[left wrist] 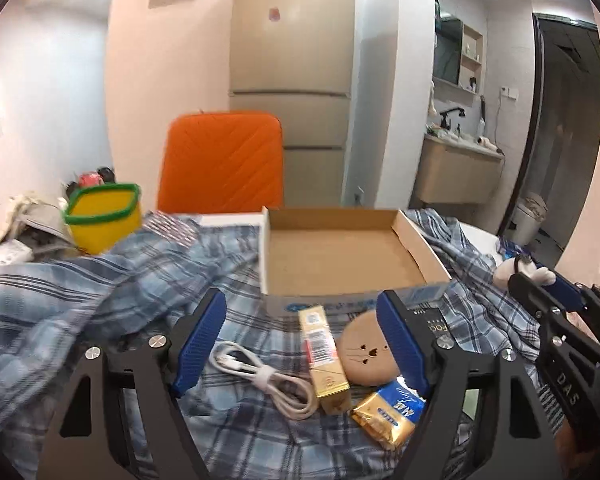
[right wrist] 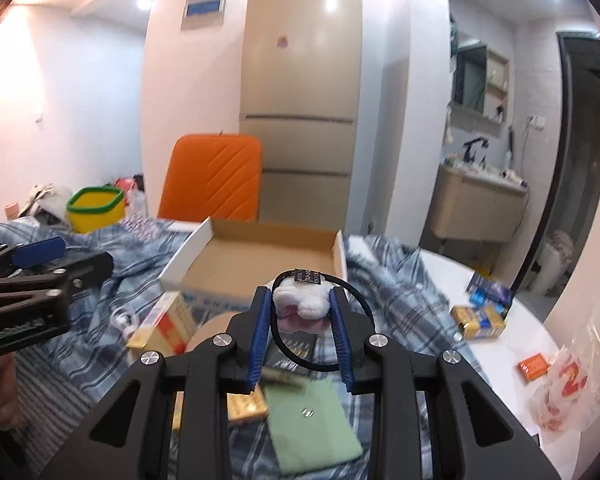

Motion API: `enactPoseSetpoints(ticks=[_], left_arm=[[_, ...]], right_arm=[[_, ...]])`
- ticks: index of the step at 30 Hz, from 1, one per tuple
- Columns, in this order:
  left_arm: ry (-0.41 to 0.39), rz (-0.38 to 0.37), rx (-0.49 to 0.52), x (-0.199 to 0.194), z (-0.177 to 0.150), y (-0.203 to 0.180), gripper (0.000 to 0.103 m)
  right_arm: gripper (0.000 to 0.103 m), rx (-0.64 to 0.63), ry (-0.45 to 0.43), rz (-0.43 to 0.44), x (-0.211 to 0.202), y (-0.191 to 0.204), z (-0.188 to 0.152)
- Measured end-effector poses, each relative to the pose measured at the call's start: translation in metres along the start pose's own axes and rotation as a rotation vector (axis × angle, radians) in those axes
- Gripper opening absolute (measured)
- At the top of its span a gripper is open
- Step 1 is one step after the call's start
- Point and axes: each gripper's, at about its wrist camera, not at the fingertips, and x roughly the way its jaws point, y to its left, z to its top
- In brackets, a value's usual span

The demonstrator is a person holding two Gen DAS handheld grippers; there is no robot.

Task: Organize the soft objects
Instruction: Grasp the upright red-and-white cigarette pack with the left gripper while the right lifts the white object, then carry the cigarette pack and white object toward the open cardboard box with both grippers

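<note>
My right gripper (right wrist: 300,300) is shut on a small white plush hair tie (right wrist: 300,302) with a black elastic loop (right wrist: 356,300), held just in front of the open cardboard box (right wrist: 260,268). It also shows at the right of the left wrist view (left wrist: 540,276). My left gripper (left wrist: 300,320) is open and empty above a round tan plush face (left wrist: 364,356), a gold carton (left wrist: 324,356) and a white cable (left wrist: 260,380) on the plaid blanket (left wrist: 100,292). The cardboard box (left wrist: 332,256) is empty.
A yellow bin with green rim (left wrist: 104,216) and an orange chair (left wrist: 220,164) stand behind. Gold-blue snack packets (left wrist: 388,412) lie near the left gripper. In the right view, a green cloth (right wrist: 312,420), snack packets (right wrist: 480,320) and a plastic bag (right wrist: 572,380) lie on a white table (right wrist: 460,364).
</note>
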Motion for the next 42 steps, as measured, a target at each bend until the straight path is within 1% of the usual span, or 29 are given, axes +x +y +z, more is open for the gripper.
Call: enactPoseSetpoints(ticks=[2,3,6,7,10,11,13,15,16,21,24,29,33,37,42], left_arm=[[0.045,-0.016,-0.013,0.013,-0.005,-0.001,0.069],[0.075,-0.020,-0.019,0.021,-0.008,0.000,0.067],[0.121,-0.010,-0.023,0.035,-0.019,0.001,0.066],[0.143,-0.021,-0.029,0.040,-0.022,0.002,0.065],[0.202,-0.067,-0.055,0.051,-0.028,0.005,0.054],[0.216,-0.075,-0.067,0.055,-0.029,0.007,0.046],[0.257,-0.103,-0.103,0.063,-0.033,0.012,0.034],[0.287,-0.139,-0.132,0.067,-0.036,0.016,0.032],[0.290,-0.148,-0.137,0.067,-0.037,0.016,0.030],[0.256,-0.144,-0.089,0.059,-0.036,0.006,0.023],[0.220,-0.142,-0.072,0.051,-0.035,0.005,0.022],[0.046,-0.113,-0.004,0.016,-0.030,-0.006,0.022],[-0.056,-0.114,0.034,-0.003,-0.030,-0.011,0.022],[-0.127,-0.106,0.042,-0.016,-0.029,-0.011,0.022],[-0.159,-0.091,0.036,-0.021,-0.029,-0.009,0.022]], right_arm=[[0.032,0.001,-0.010,-0.025,0.003,-0.001,-0.006],[0.032,0.001,-0.002,-0.031,0.006,-0.001,-0.009],[0.032,0.020,0.013,-0.012,0.011,-0.004,-0.014],[0.032,0.024,0.015,-0.006,0.012,-0.005,-0.014],[0.032,0.023,0.021,0.019,0.013,-0.004,-0.016],[0.032,0.019,0.025,0.024,0.014,-0.003,-0.017],[0.032,0.008,0.030,0.020,0.015,0.000,-0.017],[0.032,-0.001,0.029,0.022,0.015,0.002,-0.018],[0.032,-0.003,0.031,0.025,0.016,0.003,-0.019],[0.032,-0.007,0.038,0.030,0.017,0.003,-0.020],[0.032,-0.005,0.035,0.029,0.017,0.003,-0.020],[0.032,0.003,-0.002,0.033,0.011,0.001,-0.021],[0.032,0.010,-0.041,0.043,0.004,-0.001,-0.023],[0.032,0.016,-0.069,0.050,-0.003,-0.003,-0.023],[0.032,0.015,-0.099,0.059,-0.009,-0.003,-0.023]])
